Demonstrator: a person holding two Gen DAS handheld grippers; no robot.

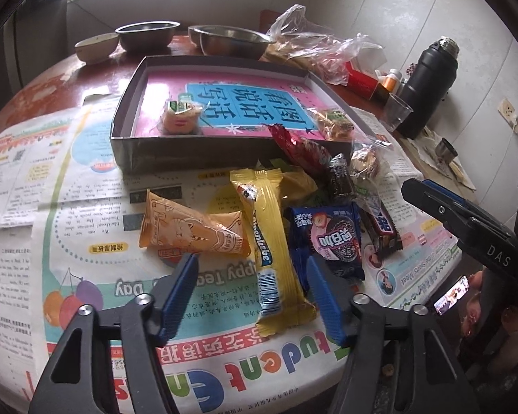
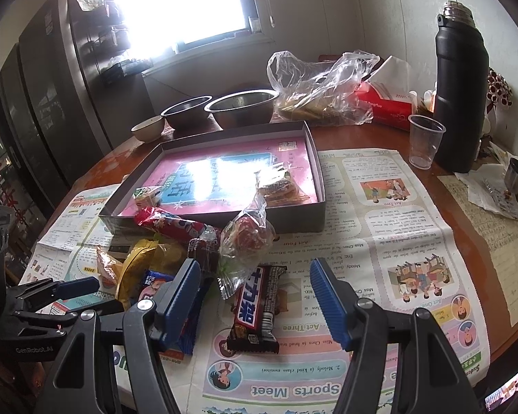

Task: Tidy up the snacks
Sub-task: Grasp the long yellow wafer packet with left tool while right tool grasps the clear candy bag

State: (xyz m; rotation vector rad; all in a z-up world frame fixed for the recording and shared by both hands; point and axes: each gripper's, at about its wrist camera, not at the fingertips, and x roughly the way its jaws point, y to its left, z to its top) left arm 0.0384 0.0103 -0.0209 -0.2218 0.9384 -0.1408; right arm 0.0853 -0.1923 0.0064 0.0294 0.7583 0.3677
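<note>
While straddling yellow packet, left gripper parted, unclamped; right gripper parted, empty; next: close, lift into box.

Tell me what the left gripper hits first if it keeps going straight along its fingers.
Most likely the long yellow Alpenliebe candy packet, lying on the newspaper between the open jaws of the left gripper. Depth is uncertain, so the newspaper beneath could come first.
</note>
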